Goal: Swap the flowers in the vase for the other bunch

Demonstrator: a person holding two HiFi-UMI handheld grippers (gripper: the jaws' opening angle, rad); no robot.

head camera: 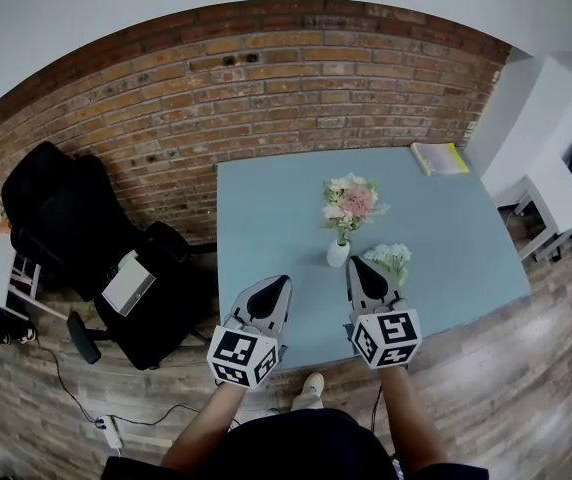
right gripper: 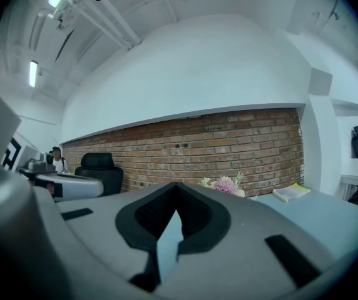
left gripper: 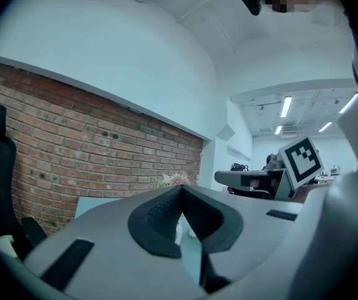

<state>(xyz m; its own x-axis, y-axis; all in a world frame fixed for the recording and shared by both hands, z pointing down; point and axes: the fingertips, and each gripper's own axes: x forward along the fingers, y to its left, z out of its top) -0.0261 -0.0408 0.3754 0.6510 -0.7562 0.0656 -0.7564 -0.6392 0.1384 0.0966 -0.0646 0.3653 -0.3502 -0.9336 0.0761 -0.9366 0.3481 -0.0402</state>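
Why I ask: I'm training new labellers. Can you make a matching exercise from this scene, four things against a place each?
Things:
1. white vase
2. loose white bunch
3. yellow book
4. black chair

Places:
A. far right corner of the table
B. on the table, just right of the vase in the head view
C. off the table to its left, by the brick wall
D. upright mid-table, holding pink and white flowers

Pairs: 1-D, 2-B, 3-A, 4-C

Office; desk chair (head camera: 61, 218), strip lights (left gripper: 285, 106)
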